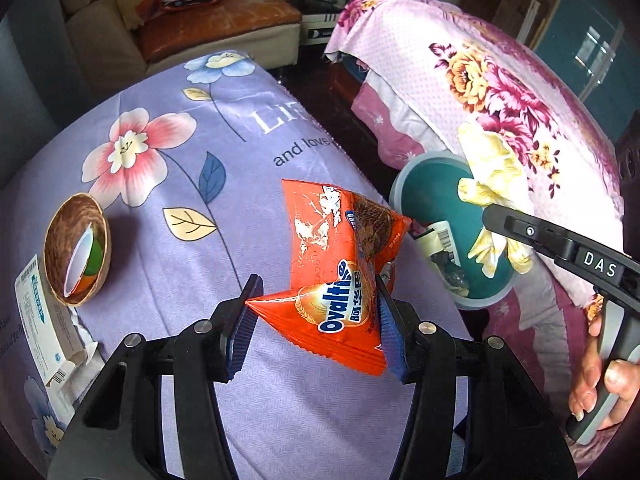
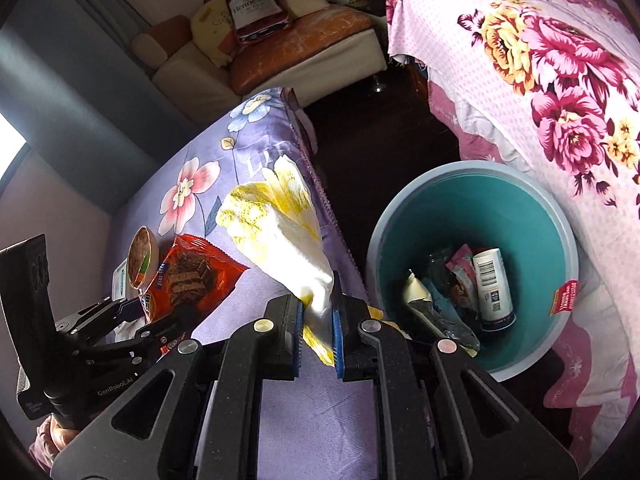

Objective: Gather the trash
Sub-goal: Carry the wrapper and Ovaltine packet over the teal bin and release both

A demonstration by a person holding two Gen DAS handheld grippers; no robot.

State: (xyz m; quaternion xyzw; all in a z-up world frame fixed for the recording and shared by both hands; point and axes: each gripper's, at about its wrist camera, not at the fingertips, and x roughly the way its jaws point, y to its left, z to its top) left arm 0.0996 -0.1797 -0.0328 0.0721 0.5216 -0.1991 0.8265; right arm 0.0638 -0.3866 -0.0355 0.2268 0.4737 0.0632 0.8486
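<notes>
Some trash already lies in the bin (image 2: 472, 200). The left gripper (image 1: 316, 320) grasps a snack wrapper (image 1: 340, 264), the right gripper (image 2: 316, 320) a crumpled napkin (image 2: 276, 232). A paper cup (image 1: 76, 248) and box (image 1: 44, 320) remain on the tabletop (image 1: 160, 208).

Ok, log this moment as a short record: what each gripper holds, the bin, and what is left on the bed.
left gripper: shut on orange Ovaltine wrapper
right gripper: shut on yellow-and-white tissue
bin: teal, on the floor beside the bed, already holds a white bottle and other trash
left on the purple bedspread: brown paper cup on its side, torn white box
</notes>
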